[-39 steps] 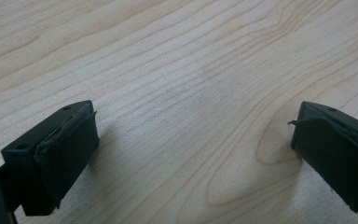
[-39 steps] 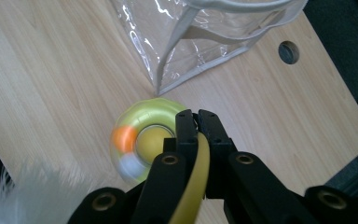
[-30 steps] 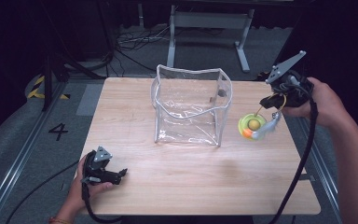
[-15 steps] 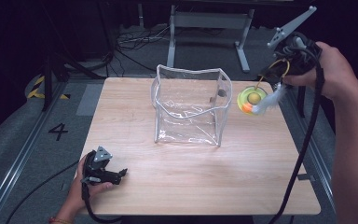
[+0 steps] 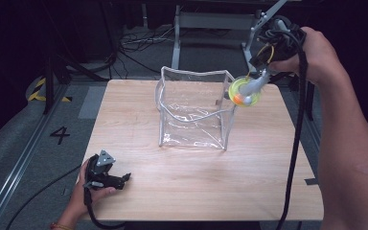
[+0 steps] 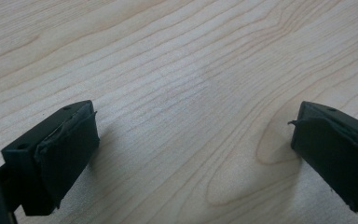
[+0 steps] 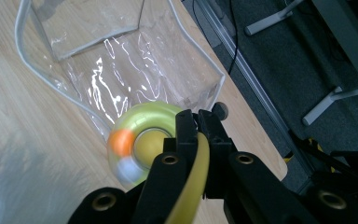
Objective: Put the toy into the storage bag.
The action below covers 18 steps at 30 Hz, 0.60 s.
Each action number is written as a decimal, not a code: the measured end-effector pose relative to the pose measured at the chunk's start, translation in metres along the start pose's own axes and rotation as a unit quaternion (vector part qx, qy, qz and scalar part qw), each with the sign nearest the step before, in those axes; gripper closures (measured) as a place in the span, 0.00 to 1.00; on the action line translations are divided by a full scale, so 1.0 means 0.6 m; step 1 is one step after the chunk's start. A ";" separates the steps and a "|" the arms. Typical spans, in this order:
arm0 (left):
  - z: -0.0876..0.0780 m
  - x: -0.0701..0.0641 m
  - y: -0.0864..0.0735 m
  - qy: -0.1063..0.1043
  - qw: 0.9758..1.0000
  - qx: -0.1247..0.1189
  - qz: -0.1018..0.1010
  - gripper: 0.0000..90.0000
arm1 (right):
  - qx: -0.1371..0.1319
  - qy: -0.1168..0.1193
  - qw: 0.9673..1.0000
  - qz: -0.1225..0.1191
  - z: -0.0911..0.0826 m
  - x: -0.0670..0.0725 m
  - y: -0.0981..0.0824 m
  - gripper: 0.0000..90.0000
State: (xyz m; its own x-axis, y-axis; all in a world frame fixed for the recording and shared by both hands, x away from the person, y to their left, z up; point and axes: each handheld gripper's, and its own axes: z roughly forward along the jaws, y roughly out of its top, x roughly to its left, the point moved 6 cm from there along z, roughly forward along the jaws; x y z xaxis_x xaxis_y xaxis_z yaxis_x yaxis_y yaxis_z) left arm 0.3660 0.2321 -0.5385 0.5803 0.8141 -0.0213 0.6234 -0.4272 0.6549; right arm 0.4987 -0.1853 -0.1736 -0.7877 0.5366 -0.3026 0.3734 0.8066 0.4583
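Observation:
An open clear plastic bag (image 5: 194,108) stands upright in the middle of the wooden table (image 5: 124,120). My right gripper (image 5: 259,82) is raised at the bag's top right corner, shut on the yellow handle of a lime-green ring toy (image 5: 243,92) with orange and white beads. In the right gripper view the toy (image 7: 140,140) hangs in front of the closed jaws (image 7: 198,122), above the bag's rim (image 7: 121,56). My left gripper (image 5: 123,180) rests on the table's near left corner. Its jaws (image 6: 191,140) stand wide open over bare wood.
Beyond the table's far edge lie cables and a metal frame's legs (image 5: 206,21) on the dark floor. A floor rail (image 5: 24,158) and a painted "4" (image 5: 60,135) lie to the left. The right gripper's cable (image 5: 294,143) hangs along the table's right side.
My right hand has risen and moved left with the toy, from low beside the bag's right wall to its top right corner. The left gripper has stayed put.

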 end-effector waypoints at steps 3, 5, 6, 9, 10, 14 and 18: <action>0.000 0.000 0.000 0.000 1.000 0.000 0.000 0.01 | -0.005 0.004 1.000 -0.003 0.006 0.003 0.017 0.98; 0.000 0.000 0.000 0.000 1.000 0.000 0.000 0.01 | -0.006 0.006 1.000 -0.004 0.012 0.006 0.028 0.98; 0.000 0.000 0.000 0.000 1.000 0.000 0.000 0.01 | -0.007 0.004 1.000 -0.006 0.016 0.007 0.033 0.98; 0.000 0.000 0.000 0.000 1.000 0.000 0.000 0.01 | -0.007 0.007 1.000 -0.008 0.028 0.011 0.044 0.98; 0.000 0.000 0.000 -0.001 1.000 0.000 0.000 0.01 | -0.006 0.009 1.000 -0.009 0.032 0.012 0.047 0.98; 0.000 0.000 0.000 0.000 1.000 0.000 0.000 0.01 | -0.003 0.014 1.000 -0.010 0.046 0.014 0.055 0.98; 0.000 0.000 0.000 0.000 1.000 0.000 0.000 0.01 | -0.005 0.023 1.000 -0.009 0.063 0.016 0.066 0.98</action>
State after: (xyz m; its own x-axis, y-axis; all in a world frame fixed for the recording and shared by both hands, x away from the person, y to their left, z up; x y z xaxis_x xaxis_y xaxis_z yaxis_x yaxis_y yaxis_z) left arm 0.3660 0.2320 -0.5385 0.5808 0.8138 -0.0217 0.6232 -0.4274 0.6549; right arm 0.5243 -0.1390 -0.1900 -0.8156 0.5103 -0.2729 0.3546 0.8134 0.4612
